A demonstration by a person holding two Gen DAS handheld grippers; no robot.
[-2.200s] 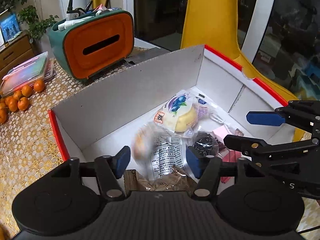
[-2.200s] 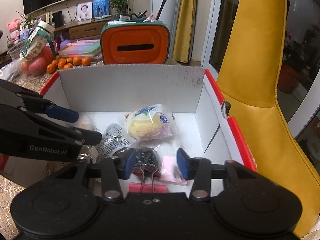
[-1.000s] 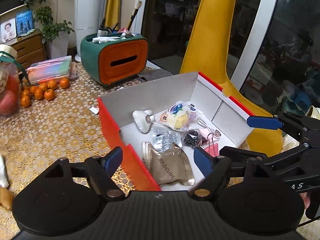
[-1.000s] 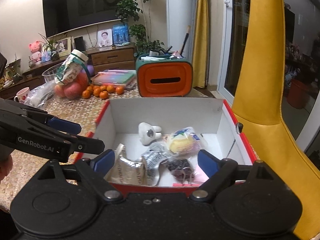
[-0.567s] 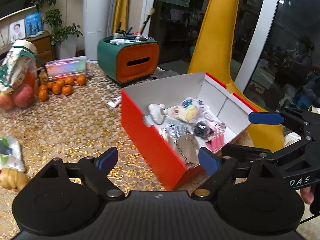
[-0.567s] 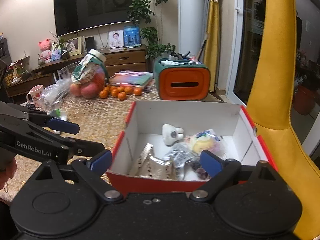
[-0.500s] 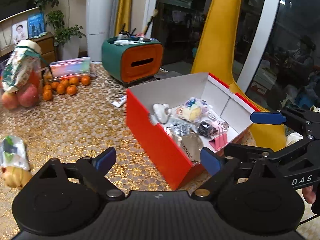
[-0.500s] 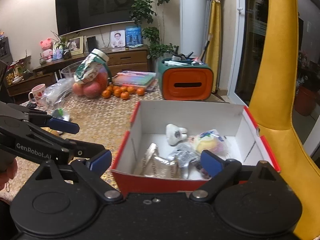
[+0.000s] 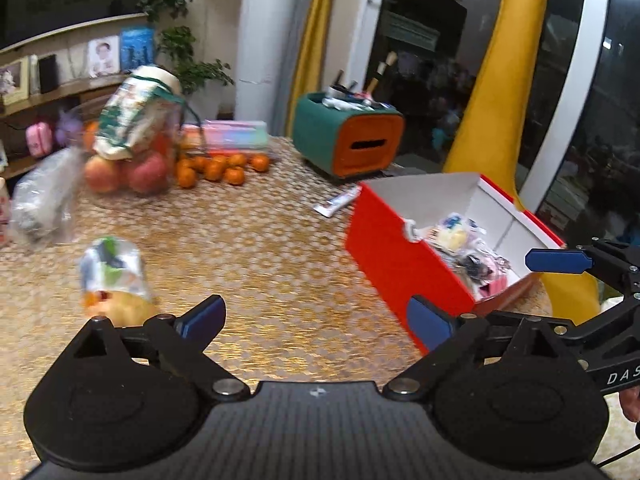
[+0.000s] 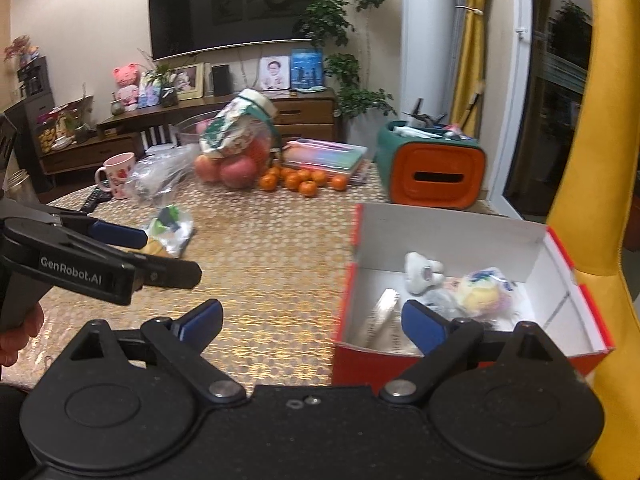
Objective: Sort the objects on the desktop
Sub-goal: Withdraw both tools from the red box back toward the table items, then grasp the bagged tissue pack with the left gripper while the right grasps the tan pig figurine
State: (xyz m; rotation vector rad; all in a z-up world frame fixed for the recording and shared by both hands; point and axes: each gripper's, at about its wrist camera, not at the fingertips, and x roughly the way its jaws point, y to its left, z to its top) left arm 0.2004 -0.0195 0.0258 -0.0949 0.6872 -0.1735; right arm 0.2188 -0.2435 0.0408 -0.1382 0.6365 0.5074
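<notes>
Nearest the cameras, the left gripper (image 9: 316,316) is empty and its blue-padded jaws are opening, nothing between them but the gold lace-patterned tablecloth (image 9: 256,248); the right gripper (image 10: 312,318) stands spread wide and equally empty. A moment ago both were down inside the red cardboard box with white lining (image 10: 452,232), each over a small item; now they have pulled back and the whole box sits a little way ahead, to the right of both. In it lie a white tooth-shaped toy (image 10: 420,272), a clear packet with a yellow bun (image 10: 480,290), a foil sachet (image 10: 380,312) and, in the left view, dark and pink clips (image 9: 486,268), so those drops look finished. Further out on the cloth, left of the box and well apart from it, a clear plastic-wrapped snack with a yellow pastry (image 9: 112,280) is unsorted and, in my judgement, the likely next pick. A small white tube (image 9: 336,202) lies beyond the box, near the green and orange tissue holder (image 9: 348,142)
</notes>
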